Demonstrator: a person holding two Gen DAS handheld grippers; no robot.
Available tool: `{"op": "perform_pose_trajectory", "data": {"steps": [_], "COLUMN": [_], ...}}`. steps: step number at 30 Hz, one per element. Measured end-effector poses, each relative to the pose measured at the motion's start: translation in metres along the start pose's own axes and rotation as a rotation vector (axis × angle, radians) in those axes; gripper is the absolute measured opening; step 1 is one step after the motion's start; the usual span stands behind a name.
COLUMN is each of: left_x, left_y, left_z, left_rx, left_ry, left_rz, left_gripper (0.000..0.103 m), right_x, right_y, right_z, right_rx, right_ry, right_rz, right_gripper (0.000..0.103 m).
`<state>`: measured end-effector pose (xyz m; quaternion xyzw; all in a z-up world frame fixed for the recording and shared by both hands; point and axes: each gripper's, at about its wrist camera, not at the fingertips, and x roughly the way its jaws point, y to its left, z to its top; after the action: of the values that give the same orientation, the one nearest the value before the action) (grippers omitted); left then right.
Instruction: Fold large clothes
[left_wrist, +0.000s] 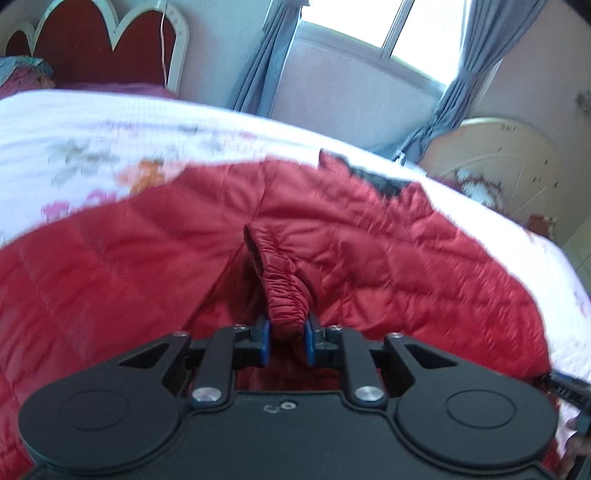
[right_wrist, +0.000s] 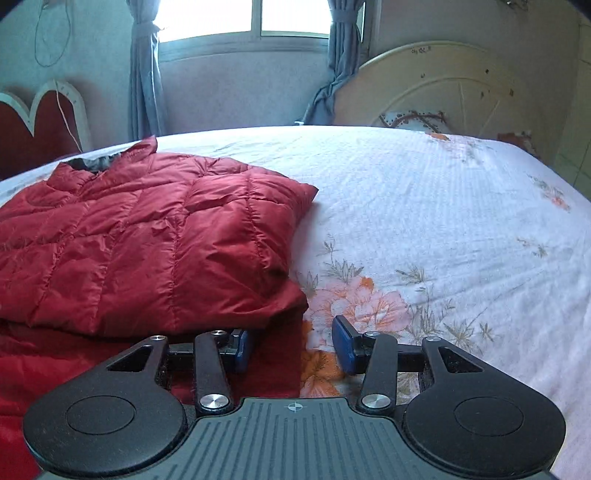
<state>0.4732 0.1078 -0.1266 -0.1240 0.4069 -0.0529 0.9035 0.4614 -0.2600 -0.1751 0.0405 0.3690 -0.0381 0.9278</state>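
Observation:
A red quilted puffer jacket (left_wrist: 369, 258) lies spread on the bed. My left gripper (left_wrist: 287, 341) is shut on the jacket's elastic sleeve cuff (left_wrist: 284, 295), which rises from between the blue pads and is held over the jacket body. In the right wrist view the jacket (right_wrist: 147, 243) lies at the left, its right side folded over, its dark-lined collar (right_wrist: 92, 162) at the far end. My right gripper (right_wrist: 291, 349) is open and empty, low over the jacket's near right edge where it meets the bedspread.
The bed has a white floral bedspread (right_wrist: 443, 229). A cream rounded headboard (right_wrist: 443, 85) stands at the far right, a red and white headboard (left_wrist: 103, 40) at the far left. A window with grey curtains (right_wrist: 144, 74) is behind the bed.

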Motion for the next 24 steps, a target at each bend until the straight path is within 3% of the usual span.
{"op": "perform_pose_trajectory", "data": {"steps": [5,8,10,12,13,14,15,20,24], "left_x": [0.000,-0.004,-0.005,-0.001,0.003,0.006,0.009,0.010,0.010], "left_y": [0.004,0.008,0.009,0.007,0.005,0.004,0.003,0.006,0.007], "left_z": [-0.001,0.000,0.001,0.004,0.006,0.007,0.008,0.002,-0.003], "left_rx": [0.011,0.006,0.016,0.023,0.034,0.044,0.044,0.026,0.032], "left_ry": [0.007,0.002,-0.008,0.004,0.016,0.019,0.021,-0.003,0.006], "left_rz": [-0.013,-0.036,-0.049,-0.061,-0.053,-0.041,-0.032,0.000,0.002], "left_gripper": [0.017,0.028,0.030,0.030,0.030,0.026,0.021,0.018,0.018], "right_x": [-0.025,-0.052,-0.054,-0.043,-0.036,-0.027,-0.020,0.019,0.023], "right_y": [-0.014,-0.027,-0.033,-0.039,-0.039,-0.036,-0.033,-0.024,-0.024], "right_z": [0.002,0.008,0.018,0.031,0.037,0.042,0.045,0.035,0.031], "right_rx": [0.033,0.085,0.135,0.212,0.228,0.223,0.213,0.152,0.119], "right_ry": [-0.030,-0.117,-0.127,-0.113,-0.103,-0.086,-0.069,0.056,0.056], "right_rz": [0.061,0.116,0.157,0.193,0.202,0.210,0.205,0.167,0.160], "right_gripper": [0.045,0.045,0.045,0.045,0.035,0.015,0.010,0.010,0.010]}}
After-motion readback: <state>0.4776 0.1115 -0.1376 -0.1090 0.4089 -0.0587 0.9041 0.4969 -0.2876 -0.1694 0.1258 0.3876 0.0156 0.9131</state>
